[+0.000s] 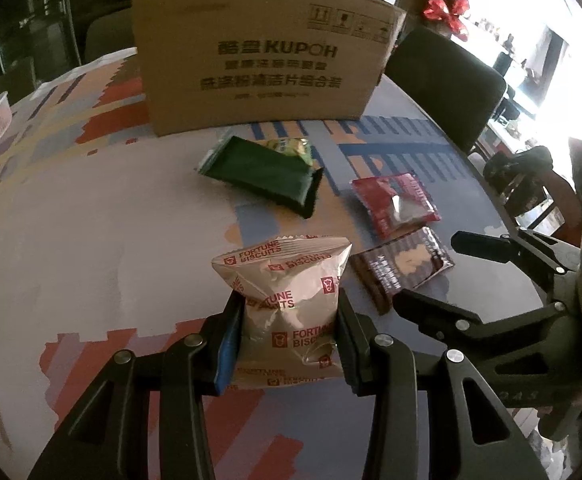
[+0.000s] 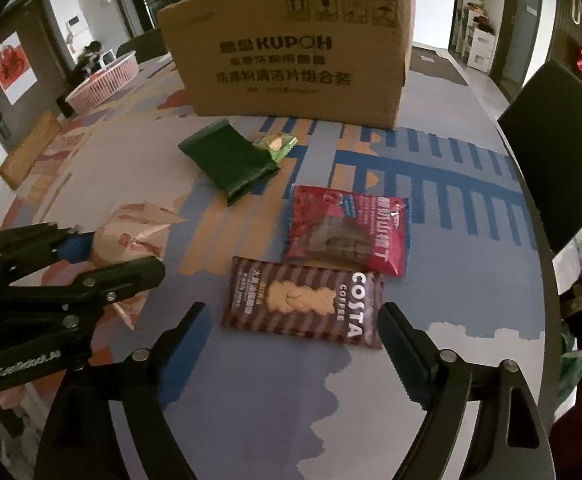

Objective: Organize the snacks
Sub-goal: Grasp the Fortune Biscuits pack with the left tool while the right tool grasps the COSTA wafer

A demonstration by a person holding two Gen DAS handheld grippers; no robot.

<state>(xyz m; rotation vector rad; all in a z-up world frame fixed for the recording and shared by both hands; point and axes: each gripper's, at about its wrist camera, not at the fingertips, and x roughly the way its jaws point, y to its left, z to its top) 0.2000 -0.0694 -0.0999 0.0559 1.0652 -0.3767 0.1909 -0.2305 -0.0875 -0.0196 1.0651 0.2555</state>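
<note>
My left gripper (image 1: 289, 330) is shut on a beige Fortune Biscuits packet (image 1: 291, 300), which stands upright between the fingers; it also shows in the right wrist view (image 2: 131, 240). My right gripper (image 2: 291, 324) is open, its fingertips on either side of the near end of a brown striped Costa Coffee biscuit packet (image 2: 303, 304). A red snack packet (image 2: 347, 230) lies just behind it. A dark green packet (image 2: 231, 158) and a small light green one (image 2: 277, 145) lie before the KUPOH cardboard box (image 2: 291, 48).
The table (image 2: 451, 280) has a patterned cloth. A pink basket (image 2: 107, 78) and a tan flat object (image 2: 27, 152) sit at the far left. A dark chair (image 2: 563, 160) stands at the right edge of the table.
</note>
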